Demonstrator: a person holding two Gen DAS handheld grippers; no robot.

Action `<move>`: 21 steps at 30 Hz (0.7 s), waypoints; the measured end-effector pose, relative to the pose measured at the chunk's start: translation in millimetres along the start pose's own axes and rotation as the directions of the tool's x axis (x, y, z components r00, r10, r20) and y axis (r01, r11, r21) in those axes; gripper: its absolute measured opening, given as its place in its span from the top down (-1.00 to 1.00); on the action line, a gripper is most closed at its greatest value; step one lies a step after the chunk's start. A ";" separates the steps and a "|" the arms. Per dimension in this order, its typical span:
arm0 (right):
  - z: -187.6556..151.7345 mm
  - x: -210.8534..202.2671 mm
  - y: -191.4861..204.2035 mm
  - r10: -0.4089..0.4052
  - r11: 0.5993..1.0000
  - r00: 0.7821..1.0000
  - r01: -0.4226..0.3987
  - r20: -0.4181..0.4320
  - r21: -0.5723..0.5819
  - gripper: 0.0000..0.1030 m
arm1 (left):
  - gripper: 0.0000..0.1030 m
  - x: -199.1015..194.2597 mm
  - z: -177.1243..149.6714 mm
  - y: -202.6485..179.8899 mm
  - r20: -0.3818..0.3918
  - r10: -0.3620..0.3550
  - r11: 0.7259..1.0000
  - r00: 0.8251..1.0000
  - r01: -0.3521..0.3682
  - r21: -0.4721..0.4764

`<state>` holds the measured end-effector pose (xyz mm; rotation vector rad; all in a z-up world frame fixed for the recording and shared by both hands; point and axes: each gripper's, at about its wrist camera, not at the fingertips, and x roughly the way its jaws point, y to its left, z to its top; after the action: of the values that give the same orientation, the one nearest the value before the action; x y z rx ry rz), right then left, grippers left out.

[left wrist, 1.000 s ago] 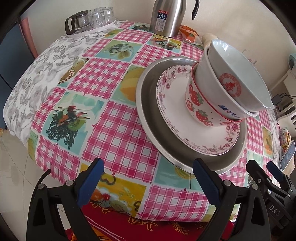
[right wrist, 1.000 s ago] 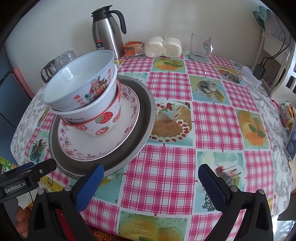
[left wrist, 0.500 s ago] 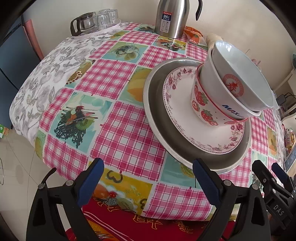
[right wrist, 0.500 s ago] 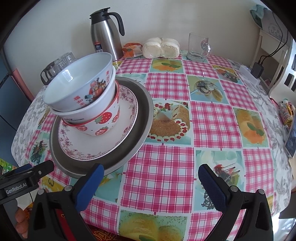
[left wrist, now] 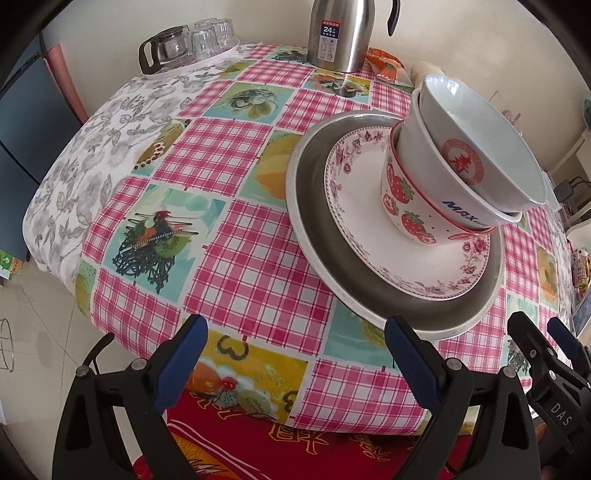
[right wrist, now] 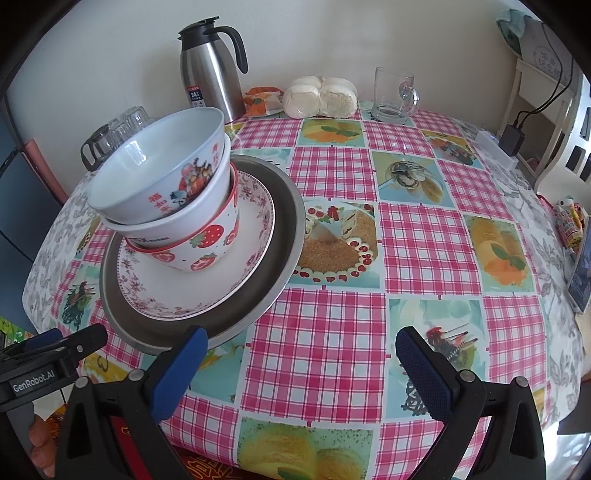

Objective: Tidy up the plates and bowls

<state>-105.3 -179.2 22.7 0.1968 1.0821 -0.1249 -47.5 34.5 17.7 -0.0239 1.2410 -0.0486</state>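
A stack stands on the checked tablecloth: a grey metal plate at the bottom, a floral plate on it, then a strawberry bowl, a white bowl and a top bowl with red print. My left gripper is open near the table's front edge, left of the stack and holding nothing. My right gripper is open too, to the right of the stack, its left finger close to the metal plate's rim.
At the back stand a steel thermos, a tray of glasses, an orange packet, buns and a glass mug. A phone lies at the right edge. Red cloth hangs below.
Both grippers have drawn back from the stack, so more of the table and its front edge shows. The stack has not moved and both stay open.
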 end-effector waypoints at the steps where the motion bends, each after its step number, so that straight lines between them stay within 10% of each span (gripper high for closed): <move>1: 0.1 -0.3 0.2 0.000 1.000 1.000 0.000 0.000 -0.001 -1.00 | -0.88 0.2 0.0 0.0 -0.001 0.000 1.000 1.000 0.000 0.000; 21: 1.1 4.1 1.6 0.000 1.000 1.000 0.000 -0.014 -0.005 -1.00 | -0.88 2.7 1.5 4.3 -0.005 0.002 1.000 1.000 -0.002 -0.016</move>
<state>-102.2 -178.0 19.7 0.1932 1.0964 -0.1205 -45.1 38.6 15.5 -0.0368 1.2460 -0.0373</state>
